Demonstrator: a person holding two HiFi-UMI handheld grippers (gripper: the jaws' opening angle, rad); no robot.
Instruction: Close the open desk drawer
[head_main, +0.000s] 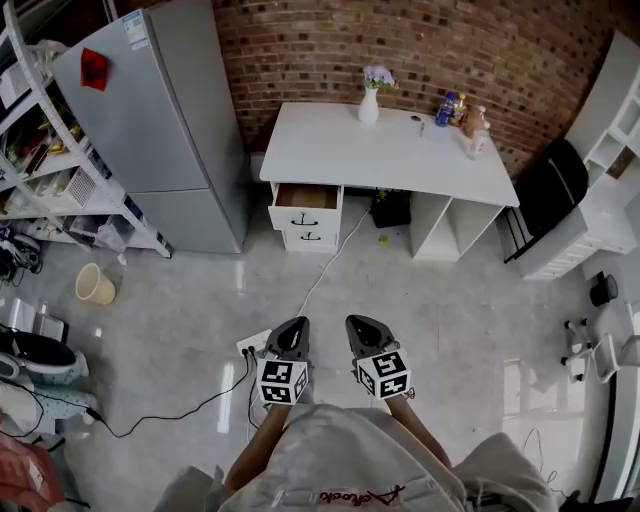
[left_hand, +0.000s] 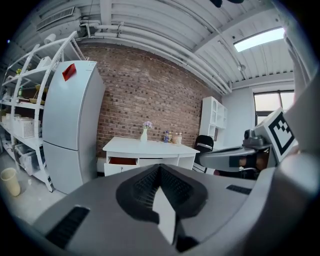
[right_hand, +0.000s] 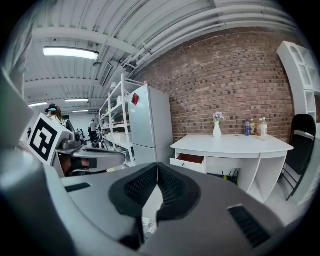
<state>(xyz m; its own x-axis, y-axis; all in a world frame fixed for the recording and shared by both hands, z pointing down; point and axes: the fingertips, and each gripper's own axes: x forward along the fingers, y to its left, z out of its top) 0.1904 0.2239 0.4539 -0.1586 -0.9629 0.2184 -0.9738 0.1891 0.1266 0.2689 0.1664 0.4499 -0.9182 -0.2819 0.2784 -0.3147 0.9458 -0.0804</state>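
A white desk (head_main: 390, 150) stands against the brick wall. Its top drawer (head_main: 305, 205) at the left end is pulled out, showing a brown inside; a shut drawer (head_main: 310, 238) sits below it. The open drawer (left_hand: 121, 161) also appears in the left gripper view, and as the drawer (right_hand: 189, 161) in the right gripper view. My left gripper (head_main: 291, 333) and right gripper (head_main: 363, 330) are both shut and empty, held side by side over the floor well short of the desk. Each points toward the desk.
A grey fridge (head_main: 165, 120) stands left of the desk, with metal shelving (head_main: 50, 150) beyond it. A vase (head_main: 369, 100) and bottles (head_main: 460, 115) sit on the desktop. A black chair (head_main: 550, 190) is at right. Cables (head_main: 320, 270) and a power strip (head_main: 252, 345) lie on the floor, with a bucket (head_main: 95, 284) at left.
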